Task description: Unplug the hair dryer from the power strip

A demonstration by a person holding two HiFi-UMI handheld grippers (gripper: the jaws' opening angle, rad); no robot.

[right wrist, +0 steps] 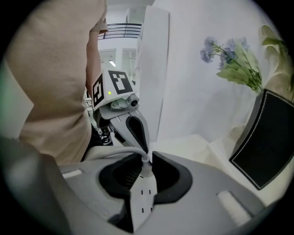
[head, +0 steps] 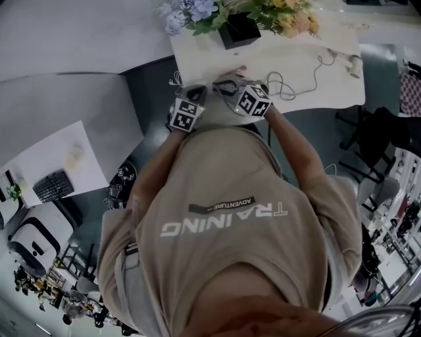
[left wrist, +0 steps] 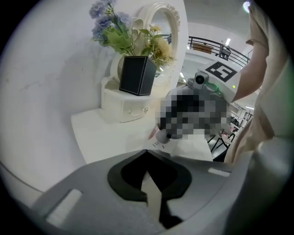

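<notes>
- We judge the unplugging not yet done; a cord (right wrist: 111,150) meets the power strip (right wrist: 142,202) at its end; the hair dryer (head: 354,64) lies far off, upper right on the tabletop (head: 204,60).
- Right tongs (right wrist: 146,155) clamp the strip; left tongs (left wrist: 147,152) pinch a white piece (left wrist: 154,197), perhaps the plug; both are held close before the chest.

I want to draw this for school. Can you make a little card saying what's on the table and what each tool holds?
Table: white, with flowers in a black pot
Right tool: shut on a white power strip, cable at its tip
Left tool: shut on a pale strip
Person: beige shirt, both tools close together
</notes>
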